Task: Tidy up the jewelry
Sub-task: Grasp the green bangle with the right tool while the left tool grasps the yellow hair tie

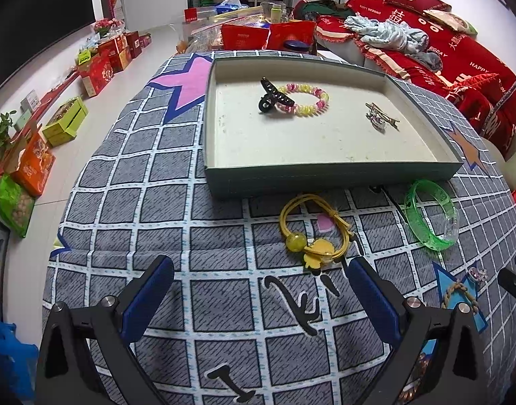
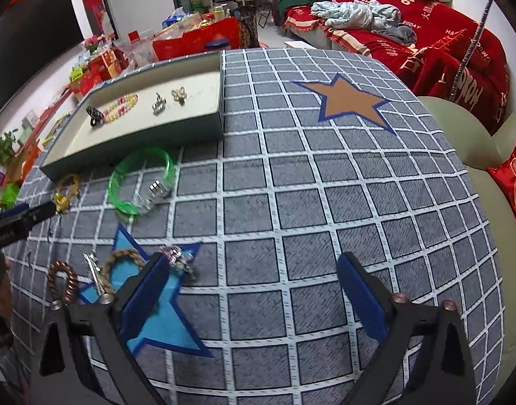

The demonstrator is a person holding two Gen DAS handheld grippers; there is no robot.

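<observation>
Both the left gripper (image 1: 261, 290) and right gripper (image 2: 251, 287) hang wide apart, empty, over the checked cloth (image 2: 291, 175). Nearby lie a yellow hair tie (image 1: 311, 236) and green bangle (image 1: 430, 216). Beyond, the tray (image 1: 325, 182) holds a black claw clip (image 1: 273, 96), beaded bracelet (image 1: 308, 99) and 2 small metal pieces.

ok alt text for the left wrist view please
An open left tool hovers over a grey grid-patterned cloth, facing a yellow hair tie and a green bangle. Behind them, a shallow tray holds a black hair claw, a beaded bracelet and a metal hair clip.
</observation>
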